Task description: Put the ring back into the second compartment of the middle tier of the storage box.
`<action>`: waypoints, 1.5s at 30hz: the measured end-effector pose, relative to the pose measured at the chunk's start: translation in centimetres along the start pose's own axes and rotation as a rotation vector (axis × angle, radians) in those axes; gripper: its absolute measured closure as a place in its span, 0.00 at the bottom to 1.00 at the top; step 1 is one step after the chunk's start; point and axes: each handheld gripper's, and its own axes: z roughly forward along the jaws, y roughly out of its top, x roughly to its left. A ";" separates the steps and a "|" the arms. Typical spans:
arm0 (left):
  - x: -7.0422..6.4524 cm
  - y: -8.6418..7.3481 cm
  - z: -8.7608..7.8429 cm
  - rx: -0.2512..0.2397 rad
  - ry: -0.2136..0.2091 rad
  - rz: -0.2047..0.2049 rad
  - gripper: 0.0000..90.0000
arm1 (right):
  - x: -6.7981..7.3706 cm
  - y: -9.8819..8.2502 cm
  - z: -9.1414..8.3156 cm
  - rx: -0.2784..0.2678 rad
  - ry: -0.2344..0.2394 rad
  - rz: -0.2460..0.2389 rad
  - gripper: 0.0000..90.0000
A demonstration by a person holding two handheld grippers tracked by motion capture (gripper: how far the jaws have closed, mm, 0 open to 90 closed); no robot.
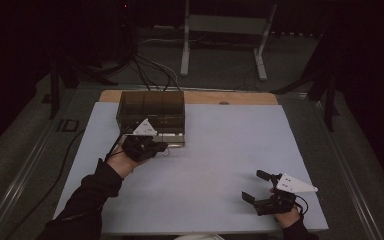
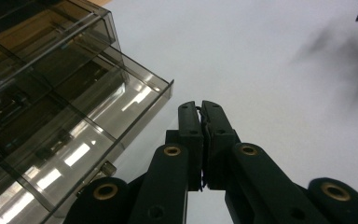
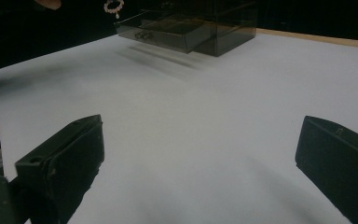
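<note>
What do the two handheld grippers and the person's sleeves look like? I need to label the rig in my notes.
Both the left gripper and the right gripper are black, each topped by a pale grey three-cornered plate with small dark marks. The left gripper view shows brass-coloured rivets on the linkage. A dark cable trails from each. The person wears dark long sleeves.

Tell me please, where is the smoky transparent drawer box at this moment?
In the high view, the drawer box stands at the far left part of the white table top, its lowest drawer pulled out toward the person. The shut left gripper is just in front of it.
</note>
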 end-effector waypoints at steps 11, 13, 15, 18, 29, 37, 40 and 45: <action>0.9 0.3 -0.6 -0.013 0.009 -0.012 1.00 | 0.0 0.0 -0.1 -0.001 -0.001 0.001 0.01; 1.1 0.5 -0.8 -0.020 0.007 -0.016 1.00 | 0.0 0.0 0.0 0.000 0.000 0.000 0.01; 1.5 0.7 -1.0 -0.029 0.014 -0.021 1.00 | 0.0 0.0 0.0 0.005 0.000 -0.002 0.01; 1.8 0.9 -1.1 -0.036 0.023 -0.026 1.00 | 0.0 0.0 0.0 -0.001 0.001 0.001 0.01; 3.3 1.8 -1.5 -0.054 0.045 -0.047 1.00 | 0.0 0.0 0.0 0.001 0.000 0.000 0.01; 4.3 1.9 -1.4 -0.062 0.065 -0.066 1.00 | 0.0 0.0 -0.1 0.003 0.000 -0.002 0.01; 4.8 1.9 -1.2 -0.058 0.075 -0.076 1.00 | 0.0 0.0 -0.1 0.002 0.000 -0.002 0.01; 5.5 2.0 -1.2 -0.063 0.090 -0.090 1.00 | 0.0 -0.1 -0.1 0.006 0.000 -0.003 0.01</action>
